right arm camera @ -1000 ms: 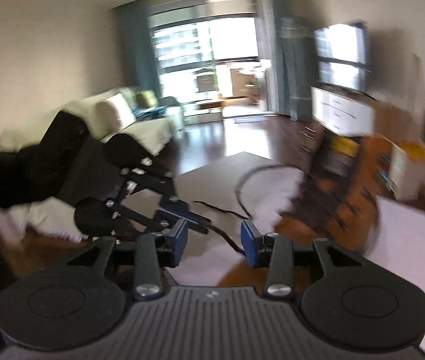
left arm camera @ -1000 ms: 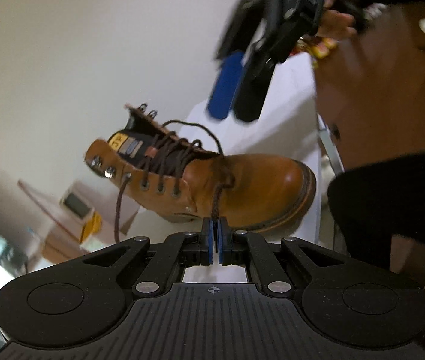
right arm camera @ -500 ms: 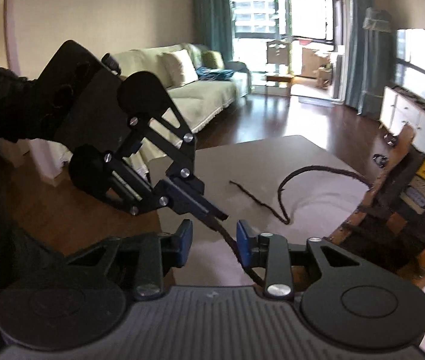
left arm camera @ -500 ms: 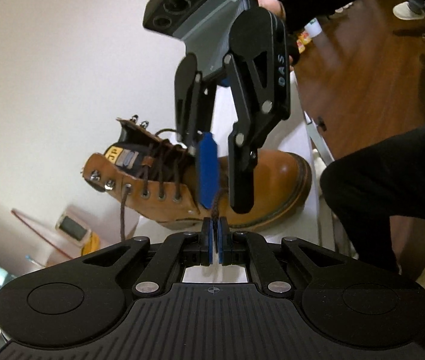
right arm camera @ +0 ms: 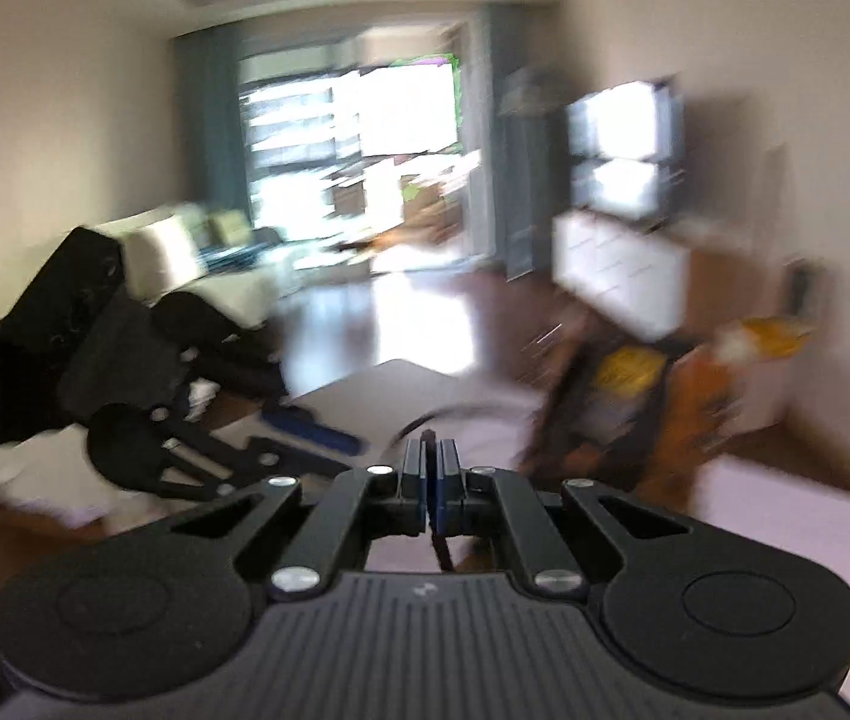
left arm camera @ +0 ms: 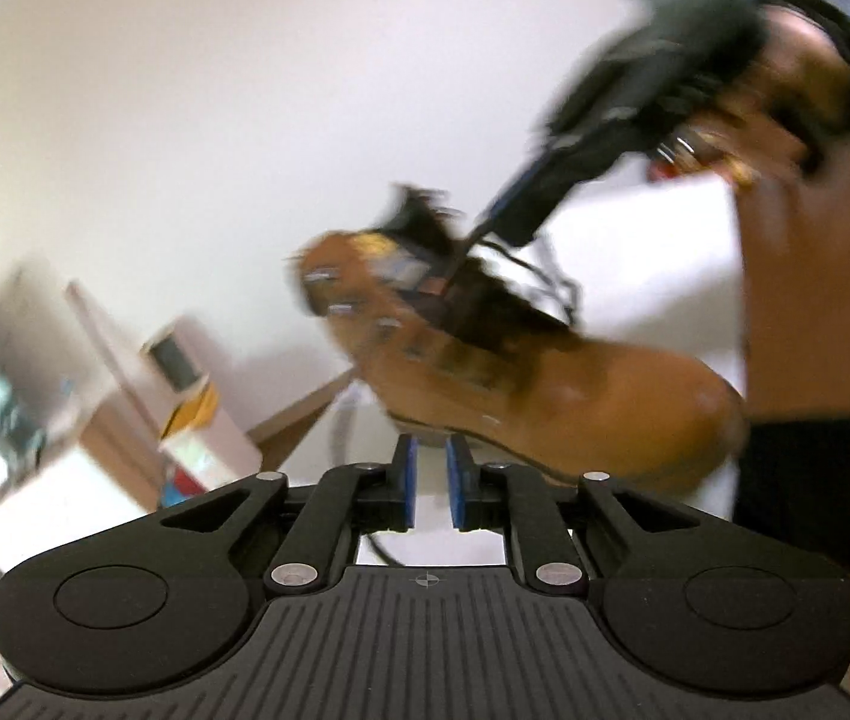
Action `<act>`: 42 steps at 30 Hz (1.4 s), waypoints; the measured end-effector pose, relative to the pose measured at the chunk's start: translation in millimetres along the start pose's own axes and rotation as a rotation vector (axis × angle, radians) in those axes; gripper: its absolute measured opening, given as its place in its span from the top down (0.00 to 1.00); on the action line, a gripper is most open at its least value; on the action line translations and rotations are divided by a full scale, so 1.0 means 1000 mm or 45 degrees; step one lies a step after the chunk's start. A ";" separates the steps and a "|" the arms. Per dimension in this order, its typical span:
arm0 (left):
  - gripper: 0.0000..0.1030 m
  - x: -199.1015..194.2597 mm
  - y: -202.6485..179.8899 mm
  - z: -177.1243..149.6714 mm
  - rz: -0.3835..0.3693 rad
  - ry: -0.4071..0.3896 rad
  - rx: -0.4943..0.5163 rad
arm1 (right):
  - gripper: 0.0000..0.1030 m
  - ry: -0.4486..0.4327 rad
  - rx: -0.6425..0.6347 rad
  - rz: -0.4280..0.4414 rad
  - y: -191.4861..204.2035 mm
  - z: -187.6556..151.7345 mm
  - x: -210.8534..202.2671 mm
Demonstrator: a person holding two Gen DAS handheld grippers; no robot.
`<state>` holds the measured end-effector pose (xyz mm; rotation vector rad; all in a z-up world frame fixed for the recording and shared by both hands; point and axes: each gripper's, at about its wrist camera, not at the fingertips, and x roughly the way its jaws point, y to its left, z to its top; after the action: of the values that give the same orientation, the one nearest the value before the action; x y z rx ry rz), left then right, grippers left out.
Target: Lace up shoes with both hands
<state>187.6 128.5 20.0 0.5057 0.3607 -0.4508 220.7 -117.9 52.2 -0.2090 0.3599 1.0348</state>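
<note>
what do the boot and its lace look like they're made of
Boot: probably leather, tan-brown with a smooth, slightly glossy finish; a soft highlight shows on the toe. Blur hides any grain.
Lace: likely woven cord, dark brown and matte; it looks thin and limp, though too blurred to show a weave.

Boot on worktop; lace trailing left of boot; sofa behind, beyond worktop.

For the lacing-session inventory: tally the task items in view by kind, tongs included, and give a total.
Tan leather lace-up boot: 1
Dark brown bootlace: 1
Black two-finger tongs with blue pads: 2, left tongs with nothing between the pads, right tongs shut on the bootlace
Total: 4
</note>
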 end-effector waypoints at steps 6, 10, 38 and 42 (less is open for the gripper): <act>0.60 0.021 0.027 0.016 0.003 -0.034 -0.075 | 0.96 0.040 -0.215 -0.263 0.037 0.008 0.027; 0.63 0.026 0.032 0.017 -0.001 -0.038 -0.084 | 0.96 0.079 -0.382 -0.422 0.060 0.007 0.048; 0.71 0.057 0.030 0.006 -0.170 -0.226 0.488 | 0.96 0.197 -0.534 -0.574 0.090 -0.006 0.106; 0.71 0.061 0.025 0.005 -0.164 -0.239 0.591 | 0.96 0.221 -0.574 -0.601 0.093 -0.005 0.113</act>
<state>251.9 125.7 6.8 0.8863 0.1043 -0.7077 191.1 16.4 4.0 -0.7560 0.2126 0.6177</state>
